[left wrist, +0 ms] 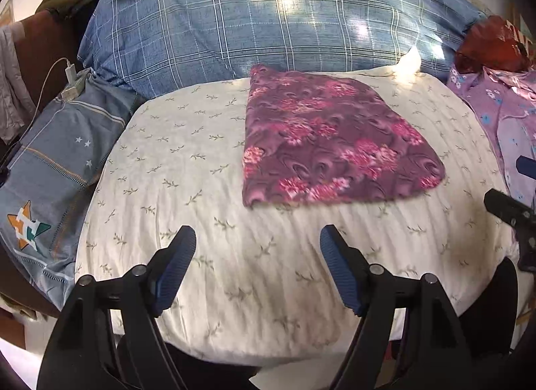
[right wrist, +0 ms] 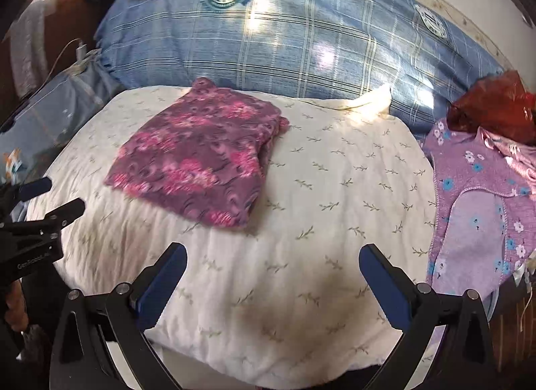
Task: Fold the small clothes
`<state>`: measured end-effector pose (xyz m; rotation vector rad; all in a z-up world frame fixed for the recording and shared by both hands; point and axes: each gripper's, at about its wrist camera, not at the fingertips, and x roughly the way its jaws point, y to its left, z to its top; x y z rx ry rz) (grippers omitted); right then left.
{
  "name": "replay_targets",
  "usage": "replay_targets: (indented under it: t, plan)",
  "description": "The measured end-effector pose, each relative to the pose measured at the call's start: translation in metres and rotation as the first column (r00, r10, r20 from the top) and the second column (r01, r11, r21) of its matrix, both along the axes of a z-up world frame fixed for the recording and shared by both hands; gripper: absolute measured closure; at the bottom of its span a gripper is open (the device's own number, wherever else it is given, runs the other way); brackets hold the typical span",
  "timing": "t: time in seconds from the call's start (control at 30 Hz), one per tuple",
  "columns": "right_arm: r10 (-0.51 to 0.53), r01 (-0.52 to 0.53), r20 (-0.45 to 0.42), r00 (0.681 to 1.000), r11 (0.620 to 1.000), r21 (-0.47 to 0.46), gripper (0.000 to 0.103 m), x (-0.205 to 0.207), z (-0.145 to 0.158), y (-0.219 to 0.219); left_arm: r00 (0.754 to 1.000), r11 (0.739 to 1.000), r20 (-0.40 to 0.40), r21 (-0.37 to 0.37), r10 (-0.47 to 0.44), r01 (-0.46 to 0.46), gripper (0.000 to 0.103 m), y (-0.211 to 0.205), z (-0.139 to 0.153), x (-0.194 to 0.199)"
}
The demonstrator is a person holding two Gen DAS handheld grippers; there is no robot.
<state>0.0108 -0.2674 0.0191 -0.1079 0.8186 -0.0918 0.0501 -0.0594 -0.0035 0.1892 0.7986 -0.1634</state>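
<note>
The left gripper [left wrist: 258, 249] hangs over the near part of a cream sprig-printed pillow [left wrist: 187, 162], its blue-padded jaws spread wide with nothing between them. The right gripper [right wrist: 273, 271] hovers over the same pillow [right wrist: 335, 189], jaws at full spread and likewise empty. Each tool shows at the edge of the other's view: the right one at the right margin of the left wrist camera, the left one at the left margin of the right wrist camera.

Beyond the fingertips and apart from both, a folded purple floral garment [left wrist: 331, 142] lies flat on the far half of the pillow, its edges roughly squared; in the right wrist view the garment [right wrist: 201, 155] sits left of centre, blurred.

To the right of the pillow, a lilac flower-print garment [right wrist: 475, 209] lies spread and unfolded, with a red plastic bag [right wrist: 495, 105] just behind it. A large blue plaid cushion [left wrist: 268, 28] runs along the back, sunlight dappling it. On the left, a blue star-patterned cloth [left wrist: 57, 169] drapes beside the pillow, with a white charger and cable [left wrist: 70, 75] resting at its far end.
</note>
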Motion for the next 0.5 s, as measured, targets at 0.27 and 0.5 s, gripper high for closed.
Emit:
replay_targets:
  t: [0.27,0.5]
  plan:
    - [0.014,-0.011,0.043,0.999,0.998,-0.063,0.000,-0.031,0.006,0.013,1.000,1.000,0.026,0.004,0.011,-0.012,0.024,0.001,-0.001,-0.029]
    - [0.021,-0.017,0.046,0.999,0.997,-0.069,0.000,-0.036,0.007,0.016,1.000,1.000,-0.004,0.004,0.005,-0.005,0.024,-0.004,-0.005,-0.037]
